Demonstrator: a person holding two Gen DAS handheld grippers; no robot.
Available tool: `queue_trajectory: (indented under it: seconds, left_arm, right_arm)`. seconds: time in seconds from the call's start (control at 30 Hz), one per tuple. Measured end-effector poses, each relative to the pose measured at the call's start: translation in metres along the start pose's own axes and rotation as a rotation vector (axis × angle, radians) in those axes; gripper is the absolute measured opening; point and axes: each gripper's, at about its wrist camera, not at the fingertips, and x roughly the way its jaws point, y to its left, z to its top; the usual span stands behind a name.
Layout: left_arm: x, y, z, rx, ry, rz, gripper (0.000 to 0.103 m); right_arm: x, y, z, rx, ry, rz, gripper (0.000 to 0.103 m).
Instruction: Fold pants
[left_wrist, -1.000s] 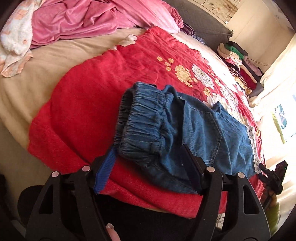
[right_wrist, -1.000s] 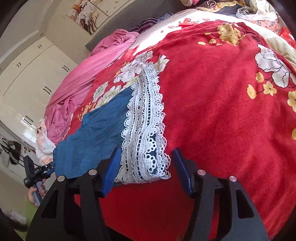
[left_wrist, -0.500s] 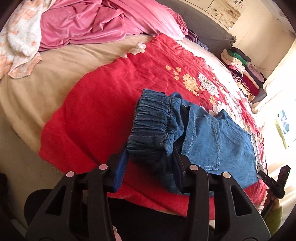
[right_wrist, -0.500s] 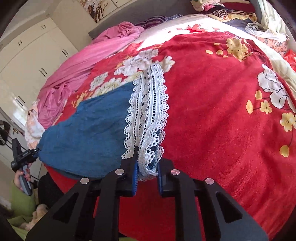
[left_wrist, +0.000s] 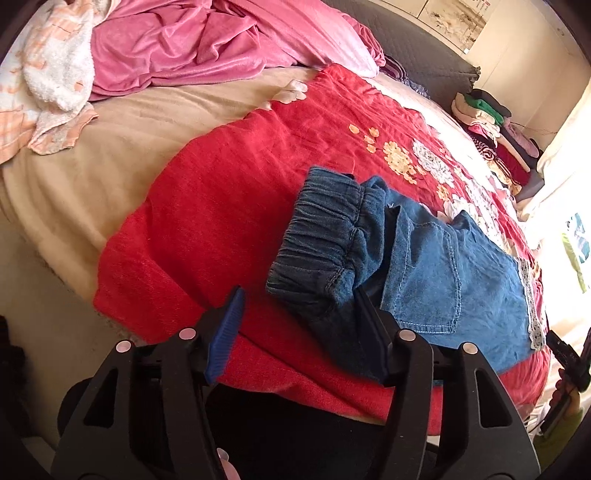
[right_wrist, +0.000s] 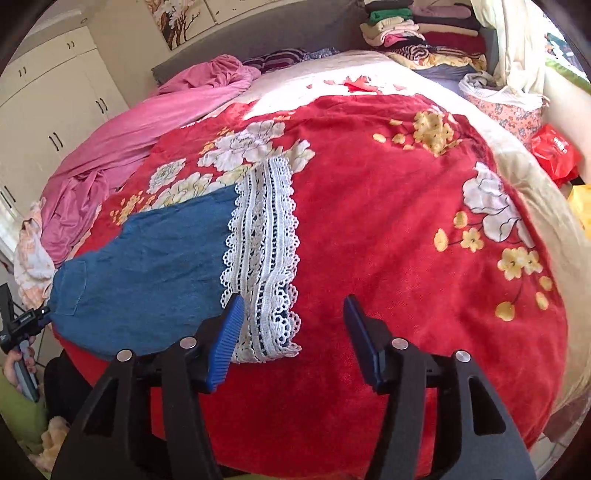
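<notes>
Now I am spreading both the left gripper (left_wrist: 299, 328) and right gripper (right_wrist: 293, 336), releasing the pants (left_wrist: 406, 269) near the bed's (left_wrist: 110, 166) front edge, so this fold is set.

Both wrist views look close along the bed from opposite ends, sharing the pants (left_wrist: 424, 273).

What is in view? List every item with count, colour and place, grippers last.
pants: one, blue denim, flat on the blanket near the bed's front edge
lace hem: one, white, at the pants' leg end
blanket: one, red with flowers, over the bed
sheet: one, pink, bunched at the head end
towel: one, white and peach, beside the sheet
clothes stack: one, mixed colours, far corner
left gripper: open, at the waistband
right gripper: open, at the lace hem
</notes>
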Motion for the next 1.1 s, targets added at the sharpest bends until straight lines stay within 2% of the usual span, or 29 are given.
queue_trajectory:
  seconds: [0.07, 0.2, 0.37, 0.47, 0.6, 0.67, 0.83, 0.9, 0.97, 1.1]
  left_arm:
    - [-0.007, -0.001, 0.000, 0.004, -0.011, 0.011, 0.053]
    - [-0.025, -0.013, 0.001, 0.050, -0.059, 0.058, 0.053]
    - [-0.039, -0.038, 0.014, 0.107, -0.094, 0.037, 0.060]
    - [-0.033, -0.064, 0.021, 0.151, -0.090, -0.012, 0.061]
    - [-0.012, -0.116, 0.023, 0.255, -0.062, -0.089, 0.062]
    - [0.004, -0.148, 0.018, 0.324, -0.027, -0.145, 0.062]
    - [0.052, -0.206, -0.002, 0.447, 0.085, -0.212, 0.062]
    - [0.069, -0.220, -0.010, 0.488, 0.118, -0.208, 0.062]
    - [0.084, -0.226, -0.016, 0.528, 0.129, -0.171, 0.062]
    - [0.105, -0.221, -0.025, 0.563, 0.149, -0.117, 0.062]
  right_arm:
    - [-0.008, 0.006, 0.003, -0.020, -0.028, 0.005, 0.063]
    - [-0.010, 0.033, 0.006, -0.105, -0.057, 0.022, 0.068]
    - [0.000, 0.069, 0.009, -0.203, -0.065, 0.055, 0.072]
    - [0.010, 0.085, 0.011, -0.239, -0.058, 0.070, 0.073]
    - [0.025, 0.098, 0.007, -0.259, -0.029, 0.099, 0.073]
    - [0.032, 0.103, 0.001, -0.274, -0.011, 0.094, 0.073]
    - [0.045, 0.102, -0.006, -0.270, 0.039, 0.080, 0.073]
    - [0.052, 0.096, -0.008, -0.257, 0.070, 0.054, 0.074]
    - [0.061, 0.087, -0.010, -0.226, 0.112, 0.040, 0.074]
    - [0.066, 0.081, -0.013, -0.195, 0.115, 0.062, 0.075]
